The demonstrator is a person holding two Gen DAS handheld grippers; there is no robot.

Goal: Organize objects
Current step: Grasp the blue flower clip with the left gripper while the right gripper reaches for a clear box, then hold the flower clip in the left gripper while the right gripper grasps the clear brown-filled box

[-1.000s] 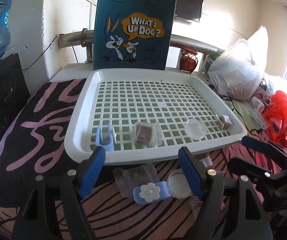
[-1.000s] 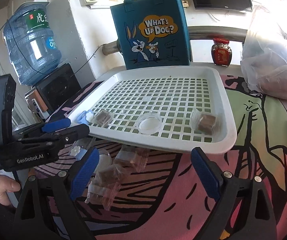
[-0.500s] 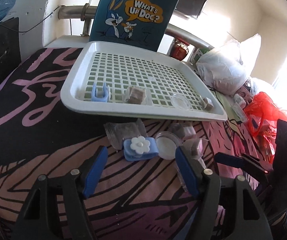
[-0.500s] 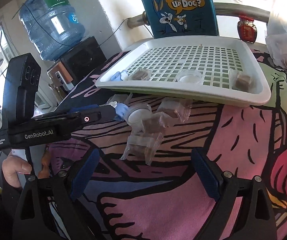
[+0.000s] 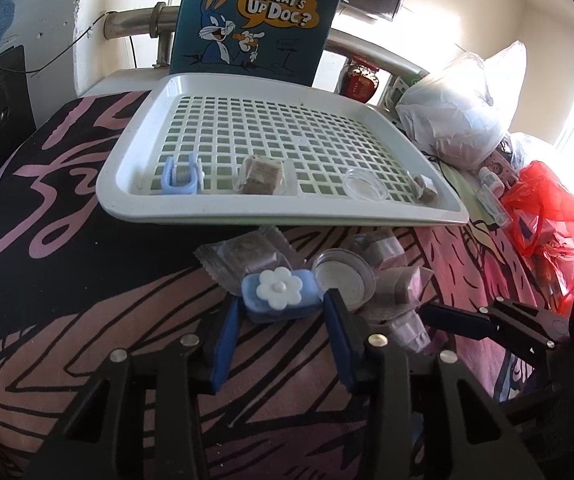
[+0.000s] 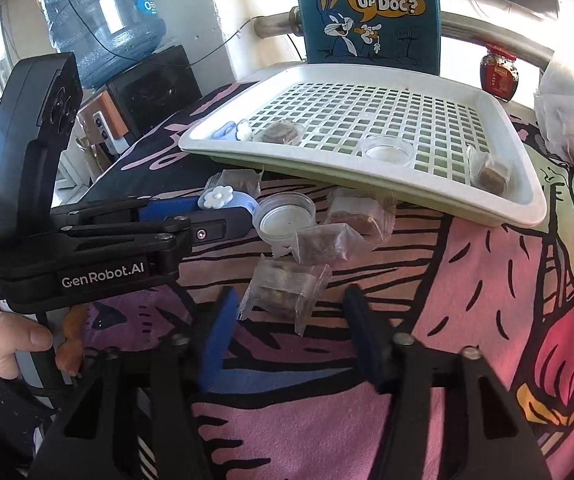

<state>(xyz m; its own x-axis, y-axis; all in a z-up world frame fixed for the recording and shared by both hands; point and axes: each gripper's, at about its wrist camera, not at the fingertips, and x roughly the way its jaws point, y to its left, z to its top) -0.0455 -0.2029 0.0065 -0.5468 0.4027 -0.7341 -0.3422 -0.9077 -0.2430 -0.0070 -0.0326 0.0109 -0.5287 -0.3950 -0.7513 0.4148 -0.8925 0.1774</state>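
Between left gripper (image 5: pixel 281 314) fingers, part-open, unclamped: blue clip (image 5: pixel 279 294), white flower; right gripper (image 6: pixel 291 312) wide open, empty.

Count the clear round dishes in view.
2: one dish inside the tray near its front rim, another on the cloth beside the blue flower clip. Packets may hide others.

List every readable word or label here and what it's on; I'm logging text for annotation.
"WHAT'S UP DOC?" on the blue bag.
"GenRobot.AI" on the left gripper body.
Small white print beside it: only partly readable.
Water jug label: cut off, unreadable.
Red jar label: too small.
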